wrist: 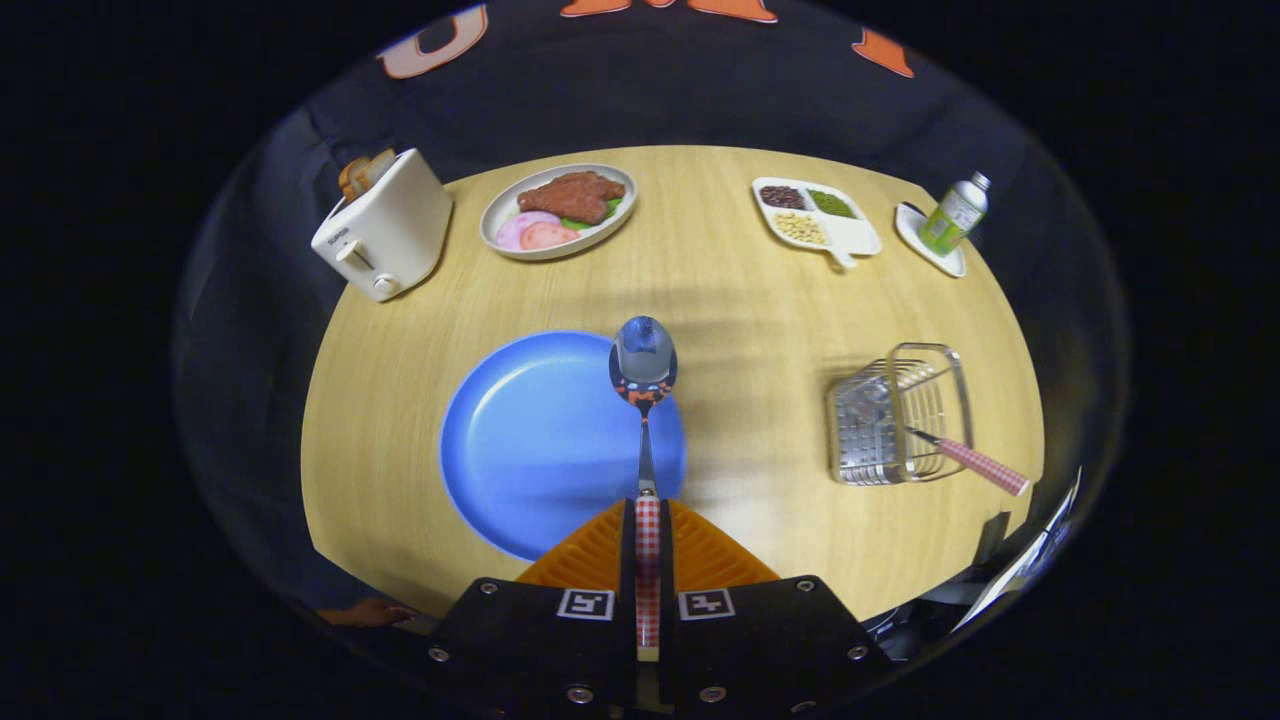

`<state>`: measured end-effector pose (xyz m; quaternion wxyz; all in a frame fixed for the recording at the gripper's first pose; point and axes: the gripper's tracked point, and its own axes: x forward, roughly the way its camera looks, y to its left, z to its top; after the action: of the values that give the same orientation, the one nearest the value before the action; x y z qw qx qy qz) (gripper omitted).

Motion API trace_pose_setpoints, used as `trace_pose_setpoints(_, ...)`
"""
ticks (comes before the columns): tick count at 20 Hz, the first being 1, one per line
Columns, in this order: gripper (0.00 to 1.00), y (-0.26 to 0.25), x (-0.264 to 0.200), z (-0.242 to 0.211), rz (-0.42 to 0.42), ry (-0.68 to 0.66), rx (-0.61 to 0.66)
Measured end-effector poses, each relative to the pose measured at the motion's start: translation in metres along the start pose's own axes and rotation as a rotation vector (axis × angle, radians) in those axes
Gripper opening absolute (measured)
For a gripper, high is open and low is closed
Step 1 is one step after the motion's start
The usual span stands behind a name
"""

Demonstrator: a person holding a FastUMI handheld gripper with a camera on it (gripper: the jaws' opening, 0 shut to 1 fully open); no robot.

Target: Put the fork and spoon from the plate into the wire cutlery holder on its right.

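One spoon (643, 365) is up in the air, its red-checked handle pinched between the two orange fingers (590, 555) of the gripper (647, 560), which are drawn narrow on it from both sides; the handle runs straight forward along the fingers and the bowl stands out well ahead of them, over the right-hand rim of the one blue plate (540, 440). That plate lies on the round wooden table (740, 300) just ahead of the fingers, with nothing lying on its blue surface. One fork (975, 462) already sits in the single wire cutlery holder (900, 412), which stands to the right of the plate and well apart from it; the fork's red-checked handle leans out over the holder's near right rim, and its tines are too hidden by the wires to make out. At the far side of the table there is one white toaster (385, 235) with bread sticking up from it, one oval dish of meat and sliced food (558, 212), one white divided tray (818, 222) holding three sorts of small food, and one green bottle (955, 212) standing on a small white saucer (930, 245). The gripper points level across the table toward the far side. A person's hand (365, 612) rests at the near left edge of the table.
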<state>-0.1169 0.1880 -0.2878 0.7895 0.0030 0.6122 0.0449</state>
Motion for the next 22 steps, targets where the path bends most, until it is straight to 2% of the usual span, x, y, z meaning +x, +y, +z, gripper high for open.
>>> trace_pose_setpoints(7,0.09,-0.099,-0.040,0.005,-0.041,0.089,-0.006)
trace_pose_setpoints(11,0.09,-0.139,-0.039,0.004,-0.053,0.180,0.009)
trace_pose_setpoints(22,0.10,-0.153,-0.012,-0.013,0.031,0.488,-0.008)
